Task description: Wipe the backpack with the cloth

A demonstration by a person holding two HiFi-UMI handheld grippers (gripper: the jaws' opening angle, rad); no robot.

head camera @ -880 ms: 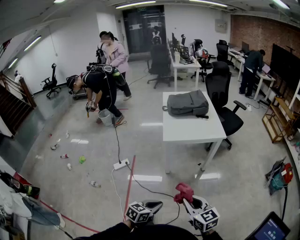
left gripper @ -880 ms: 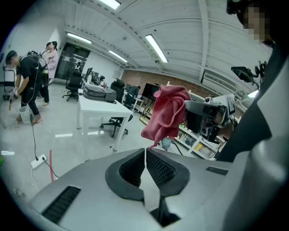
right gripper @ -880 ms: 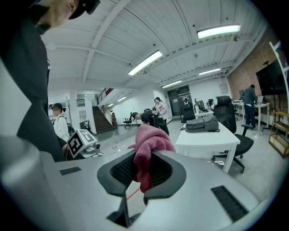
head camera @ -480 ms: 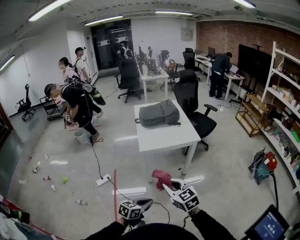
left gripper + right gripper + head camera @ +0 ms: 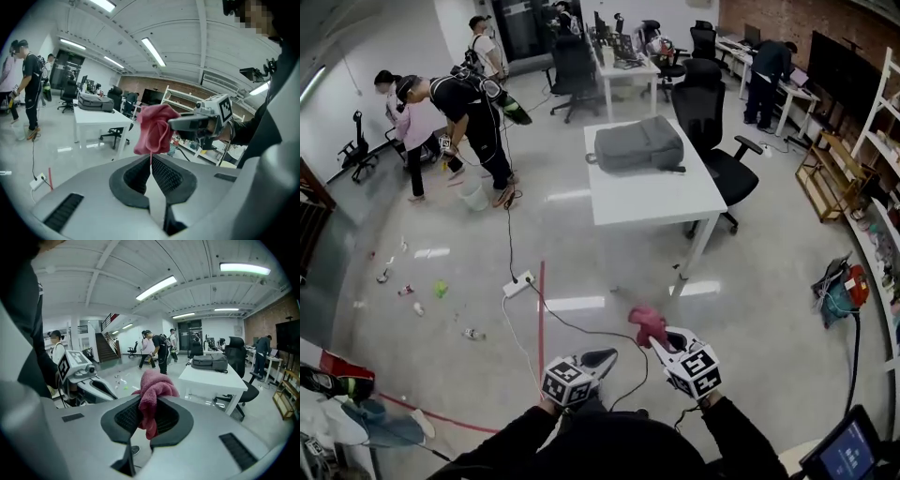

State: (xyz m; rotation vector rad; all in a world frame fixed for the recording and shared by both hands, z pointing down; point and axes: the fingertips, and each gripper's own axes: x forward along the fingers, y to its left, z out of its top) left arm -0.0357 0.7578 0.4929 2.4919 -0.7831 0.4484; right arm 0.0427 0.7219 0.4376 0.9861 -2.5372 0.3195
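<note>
right gripper view: the ribbed black pads [image 5: 126,417] are pinched on the pink cloth [image 5: 153,386], with a wad bunched above them and a tail hanging below
right gripper [image 5: 659,337]: so it's got the cloth, held low out in front of the person
left gripper [image 5: 151,164]: jaws pressed together with nothing in them, sitting just beside the right one
cloth feel: looks like fluffy microfibre, soft and floppy, crumpled into a ball rather than spread flat
backpack [image 5: 637,147]: grey soft fabric, lying flat at the far end of the white table [image 5: 661,204], well apart from both grippers
table: smooth white top on thin legs, black office chair [image 5: 705,94] just beside it
floor: glossy, with a power strip [image 5: 518,284] and its cable between the person and the table
step: i'd call this the carry-over. cloth is in the grip, no wiping yet
next move: my guess is it needs walking up to the table and bringing the cloth down onto the bag's top face. a balled-up cloth probably has to be pressed flat against the fabric to wipe much
</note>
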